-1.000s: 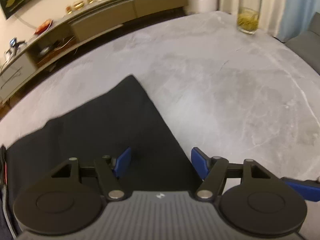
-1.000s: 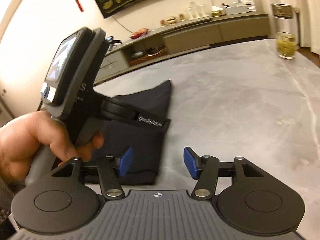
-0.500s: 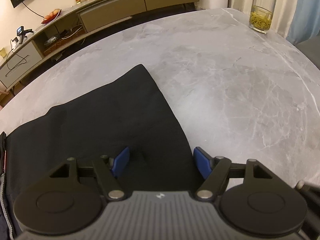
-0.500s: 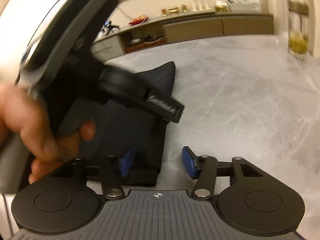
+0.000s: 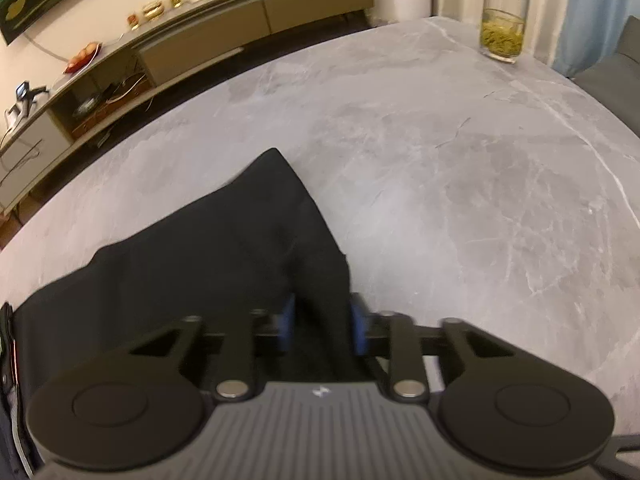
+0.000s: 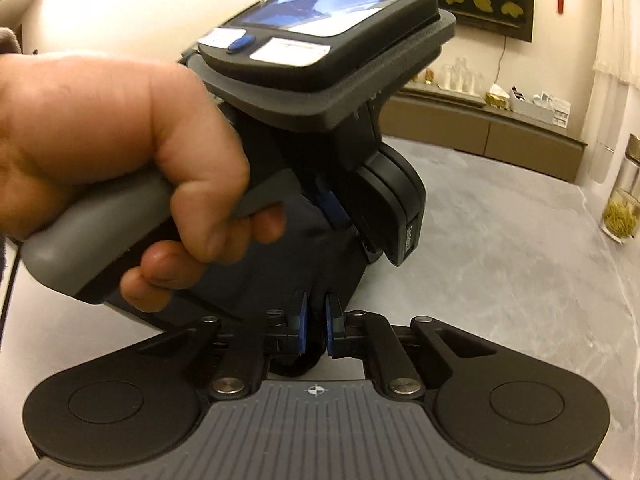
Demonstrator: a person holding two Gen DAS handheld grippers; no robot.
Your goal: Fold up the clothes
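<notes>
Grasp stage of a fold. The dark garment (image 5: 208,264) lies on the grey marble table (image 5: 460,168). The left gripper (image 5: 323,322) and right gripper (image 6: 316,322), 2 in all, are both closing on pinched cloth at its near edge. Next, probably, lift together and carry the edge across. Counted: 1 garment, 1 jar (image 5: 505,12).

my left gripper (image 5: 322,324) has black linkage arms with silver rivets, round black discs either side, a ribbed grey deck with a small white mark and blue pads. my right gripper (image 6: 316,324) matches, with a crosshair mark. from the right wrist i see the left's grey handle, small screen and white labels.
</notes>
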